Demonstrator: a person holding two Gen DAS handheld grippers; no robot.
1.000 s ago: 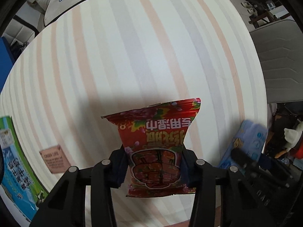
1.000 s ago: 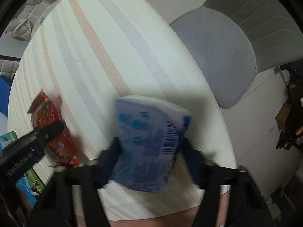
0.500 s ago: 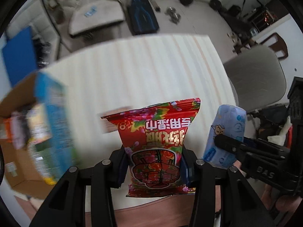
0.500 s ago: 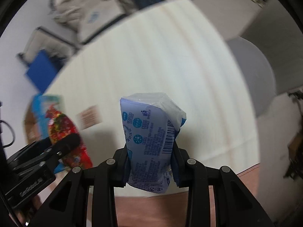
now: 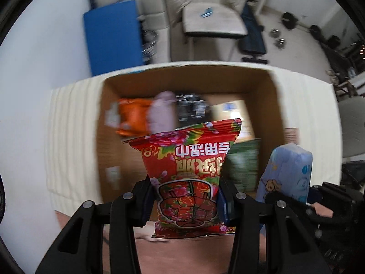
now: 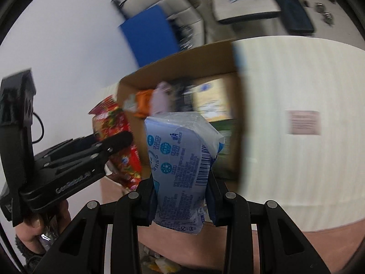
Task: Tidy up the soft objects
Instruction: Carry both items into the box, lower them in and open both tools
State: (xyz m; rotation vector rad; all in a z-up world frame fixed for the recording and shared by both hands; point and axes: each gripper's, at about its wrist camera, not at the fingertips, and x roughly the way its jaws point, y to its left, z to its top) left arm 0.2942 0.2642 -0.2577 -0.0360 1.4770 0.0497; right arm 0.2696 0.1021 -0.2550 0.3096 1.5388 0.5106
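Between closed jaws: red pack (image 5: 186, 178), blue pack (image 6: 182, 166)

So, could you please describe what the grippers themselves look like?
Both grippers, left gripper and right gripper, are matte black linkages with silver pivot screws and dark blue pads. The left's body carries pale lettering, blurred, and a thin black cable.
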